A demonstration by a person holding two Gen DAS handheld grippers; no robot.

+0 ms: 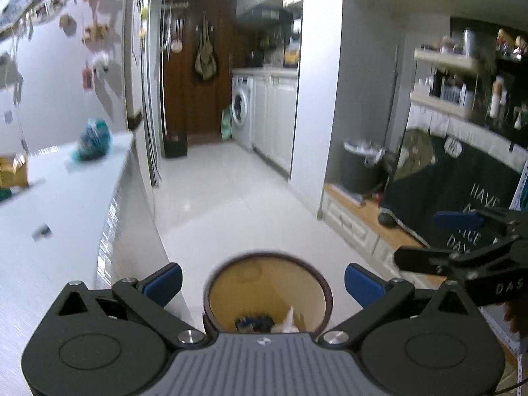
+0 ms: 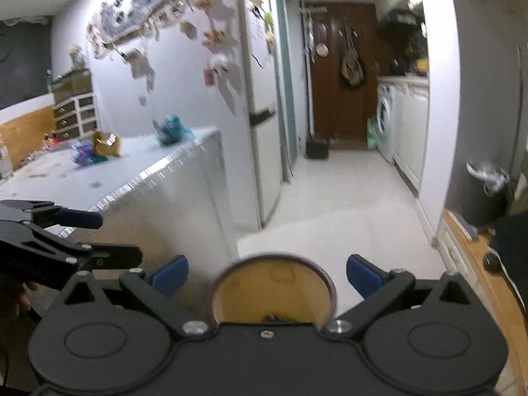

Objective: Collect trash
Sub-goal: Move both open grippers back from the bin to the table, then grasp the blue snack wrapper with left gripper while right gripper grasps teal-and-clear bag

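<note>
Both of your views are smeared by motion blur, so the small things on the white counter are hard to read: a crumpled teal wrapper near its far end, a brown paper scrap further along, and specks you cannot identify. The round bin sits on the floor just beside the counter's corner, its lower half cut off by the gripper bodies in each view; you can see a dark rim, a smooth yellow inner wall, and at the bottom a dark ridged piece beside a white crumpled scrap. Your left gripper hangs over the bin with its blue-padded fingers spread wide and nothing between them. Your right gripper is likewise spread wide and empty above the same bin, and each appears at the edge of the other's view. A dark lined bin stands apart in the right-hand alcove.
</note>
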